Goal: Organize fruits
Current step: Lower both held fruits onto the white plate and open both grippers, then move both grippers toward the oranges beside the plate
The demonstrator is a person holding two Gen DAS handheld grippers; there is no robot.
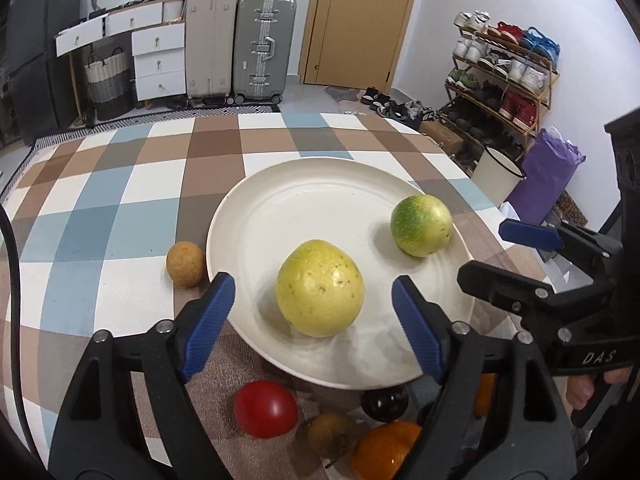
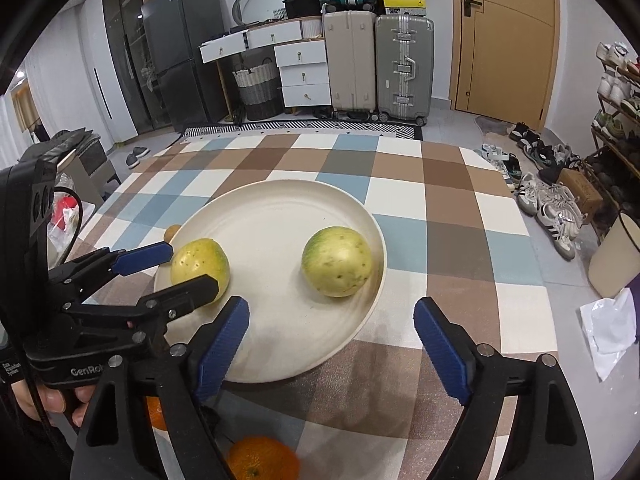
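Observation:
A white plate (image 1: 280, 216) lies on the checked tablecloth and holds a yellow fruit (image 1: 320, 289) and a green-yellow fruit (image 1: 421, 225). My left gripper (image 1: 314, 326) is open, its jaws on either side of the yellow fruit without touching it. My right gripper (image 2: 332, 344) is open and empty over the plate's (image 2: 260, 216) near right rim, short of the green-yellow fruit (image 2: 337, 261). The yellow fruit (image 2: 200, 264) shows between the left gripper's fingers (image 2: 142, 258) in the right wrist view. A small brown fruit (image 1: 185, 263) lies left of the plate.
Near the table's front edge lie a red fruit (image 1: 265, 408), a dark round fruit (image 1: 384, 402), a brownish fruit (image 1: 330, 434) and an orange (image 1: 384, 450), which also shows in the right wrist view (image 2: 262, 460). Suitcases, drawers and a shoe rack stand beyond the table.

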